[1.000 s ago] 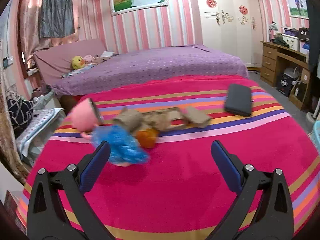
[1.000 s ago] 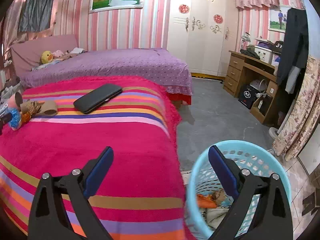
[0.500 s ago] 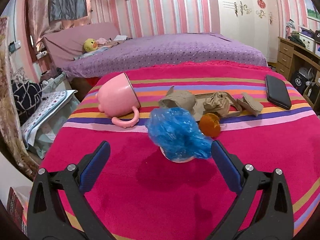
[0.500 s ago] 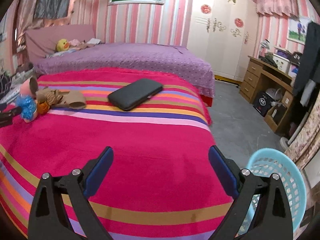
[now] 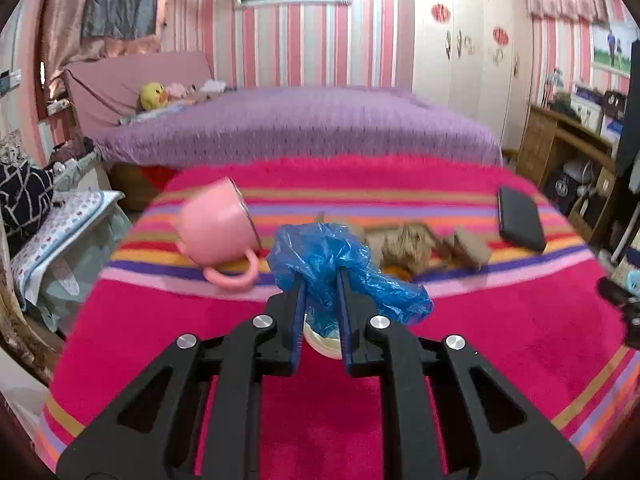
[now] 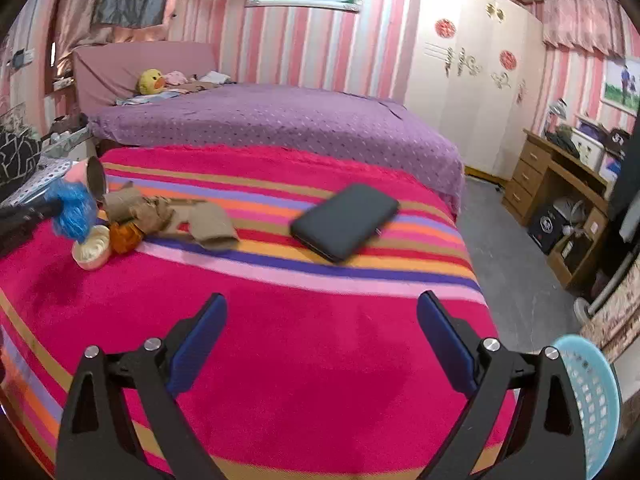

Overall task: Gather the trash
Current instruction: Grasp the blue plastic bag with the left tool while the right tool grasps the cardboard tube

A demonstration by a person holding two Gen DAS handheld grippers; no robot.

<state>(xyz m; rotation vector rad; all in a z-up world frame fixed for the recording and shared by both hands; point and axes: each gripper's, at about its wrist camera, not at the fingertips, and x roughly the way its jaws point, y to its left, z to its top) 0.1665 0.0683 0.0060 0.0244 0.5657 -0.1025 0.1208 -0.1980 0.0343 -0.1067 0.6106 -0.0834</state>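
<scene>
On the pink striped bedspread lies a crumpled blue plastic bag [image 5: 320,248], resting over a small white cup [image 5: 322,340]. My left gripper [image 5: 319,276] is shut on the bag's near edge. Just behind are an orange scrap [image 5: 394,270] and crumpled brown paper [image 5: 408,240]. In the right wrist view the blue bag [image 6: 74,210], white cup [image 6: 93,248], orange scrap [image 6: 124,236] and brown paper [image 6: 168,216] sit at the far left. My right gripper [image 6: 322,300] hangs open over bare bedspread, holding nothing.
A pink mug [image 5: 216,226] lies tipped on its side left of the bag. A black flat case [image 6: 346,220] rests on the stripes mid-bed. A light blue laundry-style basket [image 6: 596,392] stands on the floor off the bed's right corner. A wooden desk [image 6: 560,184] lines the right wall.
My left gripper moved in on the blue bag and closed on it. The right gripper swung left, away from the basket, over the bed.
</scene>
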